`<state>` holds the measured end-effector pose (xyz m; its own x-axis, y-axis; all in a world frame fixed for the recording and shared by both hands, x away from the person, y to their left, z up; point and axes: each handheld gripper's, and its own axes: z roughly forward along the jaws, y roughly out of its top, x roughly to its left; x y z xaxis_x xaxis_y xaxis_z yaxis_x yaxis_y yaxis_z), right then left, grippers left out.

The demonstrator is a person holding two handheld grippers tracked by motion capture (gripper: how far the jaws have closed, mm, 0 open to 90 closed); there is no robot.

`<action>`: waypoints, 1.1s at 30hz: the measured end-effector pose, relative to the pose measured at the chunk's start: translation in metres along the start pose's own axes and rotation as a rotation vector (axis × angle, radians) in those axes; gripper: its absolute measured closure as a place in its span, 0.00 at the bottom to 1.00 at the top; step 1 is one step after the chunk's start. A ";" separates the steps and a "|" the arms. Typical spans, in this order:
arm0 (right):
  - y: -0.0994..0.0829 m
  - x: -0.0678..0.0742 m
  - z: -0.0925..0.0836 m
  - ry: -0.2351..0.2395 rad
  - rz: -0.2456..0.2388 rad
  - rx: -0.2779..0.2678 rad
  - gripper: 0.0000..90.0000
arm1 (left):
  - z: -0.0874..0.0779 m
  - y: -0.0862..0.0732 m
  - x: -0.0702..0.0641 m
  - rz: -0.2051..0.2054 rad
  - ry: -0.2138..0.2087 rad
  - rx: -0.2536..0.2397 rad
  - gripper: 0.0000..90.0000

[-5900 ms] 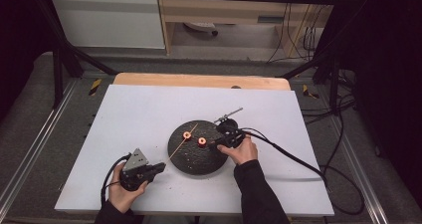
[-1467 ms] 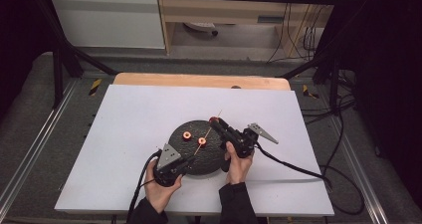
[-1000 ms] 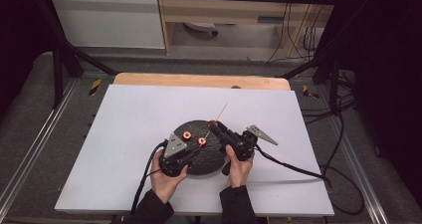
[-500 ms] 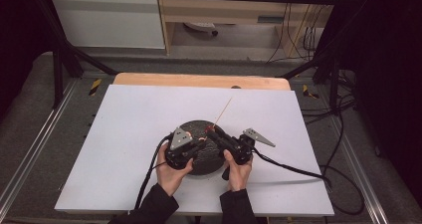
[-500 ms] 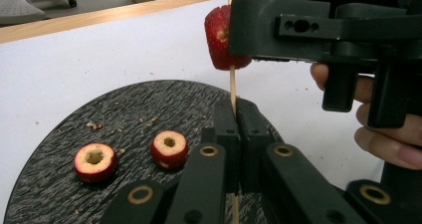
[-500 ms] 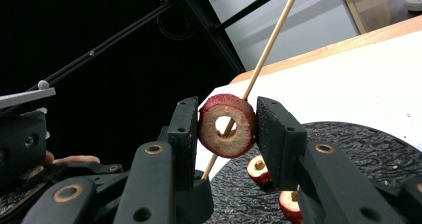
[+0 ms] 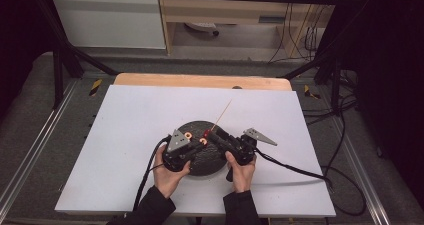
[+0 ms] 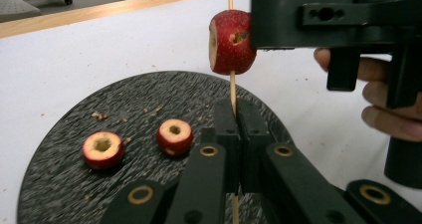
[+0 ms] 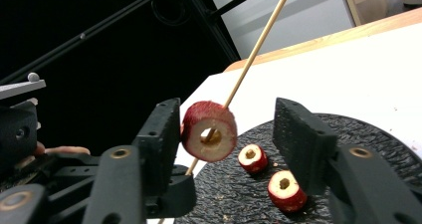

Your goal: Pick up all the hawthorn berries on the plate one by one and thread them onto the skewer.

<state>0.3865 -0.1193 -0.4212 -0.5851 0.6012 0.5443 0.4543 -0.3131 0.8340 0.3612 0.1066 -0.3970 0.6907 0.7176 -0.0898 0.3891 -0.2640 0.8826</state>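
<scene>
While the skewer [image 8: 232, 92] was clamped upright by the left gripper [image 8: 238, 134] above the slate plate [image 8: 59, 179], the threaded fruit ring [image 9: 209, 131] sat between the right gripper's [image 9: 226, 129] just-opened jaws, one pad touching.

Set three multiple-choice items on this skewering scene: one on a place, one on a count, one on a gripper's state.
1. Where is the skewer held?
A. in the left gripper
B. flat on the table
C. under the plate

2. How many fruit rings lie on the plate?
A. none
B. two
C. five

3. How does the right gripper stand?
A. open around the skewered ring
C. shut on the plate
B. shut on the skewer

Key: 1 A, its shut jaws pinch the stick; 2 B, two lie there; 3 A, one pad stands clear of the ring.
</scene>
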 end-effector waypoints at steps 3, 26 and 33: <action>0.003 -0.002 -0.002 -0.008 -0.036 0.044 0.35 | -0.006 -0.003 0.005 0.000 0.006 0.006 0.98; 0.006 -0.018 -0.008 -0.117 -0.262 0.415 0.04 | -0.057 -0.043 0.043 0.006 0.021 0.062 0.98; 0.008 -0.019 -0.009 -0.137 -0.314 0.490 0.03 | -0.071 -0.054 0.055 -0.016 0.019 0.066 0.98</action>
<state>0.3950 -0.1403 -0.4244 -0.6647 0.7092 0.2349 0.5497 0.2512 0.7967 0.3349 0.2056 -0.4165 0.6729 0.7337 -0.0940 0.4396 -0.2944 0.8486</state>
